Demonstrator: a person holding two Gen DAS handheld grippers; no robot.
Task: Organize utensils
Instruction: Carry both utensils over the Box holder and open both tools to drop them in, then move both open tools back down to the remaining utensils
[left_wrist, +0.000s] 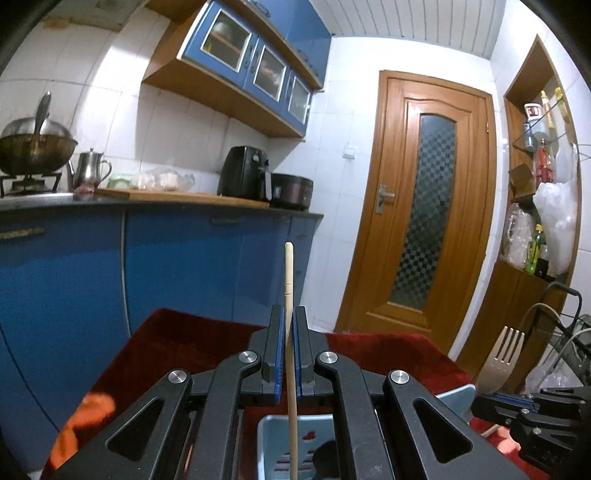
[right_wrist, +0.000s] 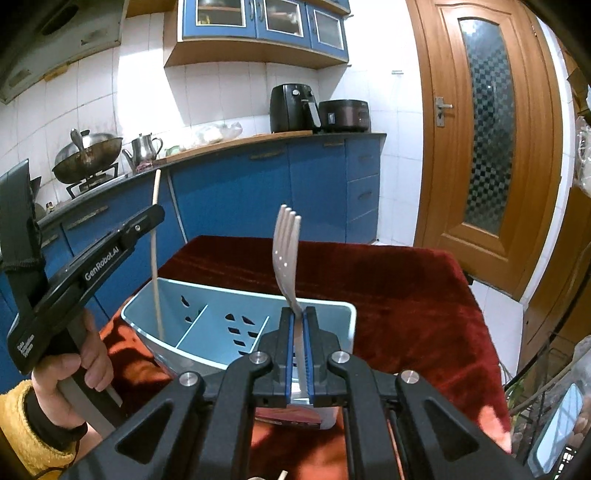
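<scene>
My left gripper (left_wrist: 290, 314) is shut on a pale wooden chopstick (left_wrist: 288, 273) that stands nearly upright. In the right wrist view the chopstick (right_wrist: 156, 258) reaches down into the left compartment of a light blue utensil caddy (right_wrist: 207, 295), and a hand holds the left gripper (right_wrist: 157, 218) at the left. My right gripper (right_wrist: 297, 314) is shut on a grey plastic fork (right_wrist: 284, 254) with its tines up, over the caddy's right end. The fork's handle end is hidden behind the fingers. The left wrist view shows the caddy (left_wrist: 267, 424) below the jaws and the fork (left_wrist: 504, 354) at the right.
The caddy stands on a table under a dark red cloth (right_wrist: 406, 295). Blue cabinets (right_wrist: 258, 184) with a counter carry a wok (right_wrist: 86, 155), a kettle (right_wrist: 146, 147) and an air fryer (right_wrist: 291, 107). A wooden door (right_wrist: 487, 129) is at the right, a wire rack (left_wrist: 565, 339) beside it.
</scene>
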